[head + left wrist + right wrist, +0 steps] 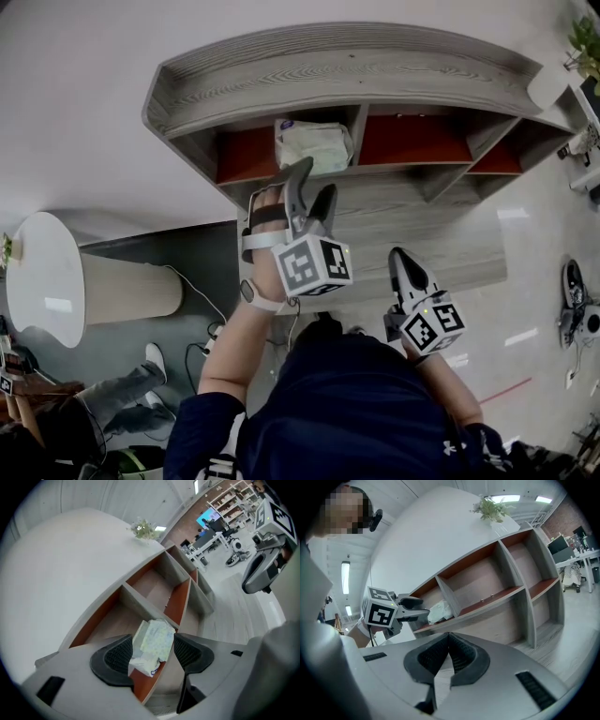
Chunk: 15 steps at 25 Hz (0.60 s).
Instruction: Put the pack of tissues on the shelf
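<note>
The pack of tissues (pixel 312 143) is pale green and white and lies in the left compartment of the grey wooden shelf (pixel 328 70), against the upright divider. My left gripper (pixel 313 184) hangs just in front of it, open, with its tips short of the pack. In the left gripper view the pack of tissues (pixel 152 641) shows in the gap between the parted pads (pixel 116 660), resting on the shelf board (pixel 136 606). My right gripper (pixel 399 255) is lower and to the right, shut and empty. The right gripper view shows the pack of tissues (pixel 440 611) beyond the left gripper (pixel 421 608).
The shelf (pixel 506 597) has red-backed compartments to the right of the pack with nothing in them. A small plant (pixel 491 508) stands on its top. A white round table (pixel 42 281) is at the left, with a person's legs (pixel 122 389) on the floor below.
</note>
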Each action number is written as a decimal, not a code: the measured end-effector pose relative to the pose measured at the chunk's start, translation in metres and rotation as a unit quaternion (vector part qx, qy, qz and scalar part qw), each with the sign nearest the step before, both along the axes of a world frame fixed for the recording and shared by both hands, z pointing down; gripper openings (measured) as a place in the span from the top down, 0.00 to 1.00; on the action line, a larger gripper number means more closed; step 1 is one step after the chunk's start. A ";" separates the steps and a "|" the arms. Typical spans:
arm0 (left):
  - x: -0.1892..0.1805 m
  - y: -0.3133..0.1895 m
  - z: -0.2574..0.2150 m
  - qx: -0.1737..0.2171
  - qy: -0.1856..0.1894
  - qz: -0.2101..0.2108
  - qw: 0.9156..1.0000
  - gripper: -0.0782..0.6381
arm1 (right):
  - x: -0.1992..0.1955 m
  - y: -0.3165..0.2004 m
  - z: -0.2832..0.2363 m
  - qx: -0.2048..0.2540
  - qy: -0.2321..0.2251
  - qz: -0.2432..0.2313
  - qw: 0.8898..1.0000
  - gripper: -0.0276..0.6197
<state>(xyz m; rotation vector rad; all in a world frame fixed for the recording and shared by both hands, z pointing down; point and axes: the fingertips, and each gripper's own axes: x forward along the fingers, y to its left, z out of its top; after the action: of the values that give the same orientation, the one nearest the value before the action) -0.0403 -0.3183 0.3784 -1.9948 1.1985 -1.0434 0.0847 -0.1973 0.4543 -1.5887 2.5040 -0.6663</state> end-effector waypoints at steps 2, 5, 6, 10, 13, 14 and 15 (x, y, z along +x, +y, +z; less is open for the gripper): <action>-0.004 0.010 -0.008 0.015 0.019 -0.005 1.000 0.51 | 0.000 0.003 -0.001 0.001 0.001 -0.002 1.000 0.94; -0.007 0.028 -0.016 0.012 0.075 -0.002 0.997 0.61 | 0.002 0.003 -0.007 0.014 0.006 0.000 1.000 0.94; -0.008 0.034 -0.016 0.004 0.099 0.001 0.995 0.64 | 0.003 0.003 -0.010 0.019 0.008 0.001 1.000 0.94; -0.011 0.060 -0.008 -0.035 0.200 0.001 0.979 0.71 | 0.007 0.003 -0.021 0.033 0.008 0.002 0.999 0.94; -0.010 0.083 -0.004 -0.048 0.265 0.002 0.963 0.73 | 0.012 0.005 -0.029 0.040 0.005 0.002 0.999 0.94; -0.009 0.091 -0.004 -0.053 0.285 0.004 0.957 0.75 | 0.013 0.006 -0.031 0.042 0.005 0.001 0.999 0.94; -0.008 0.099 -0.003 -0.060 0.307 0.009 0.950 0.77 | 0.014 0.008 -0.034 0.044 0.006 0.000 0.999 0.94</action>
<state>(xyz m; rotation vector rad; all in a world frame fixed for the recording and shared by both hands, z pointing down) -0.0482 -0.2191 0.3750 -2.5229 1.4400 -0.4914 0.0984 -0.1896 0.4205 -1.5666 2.5039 -0.5406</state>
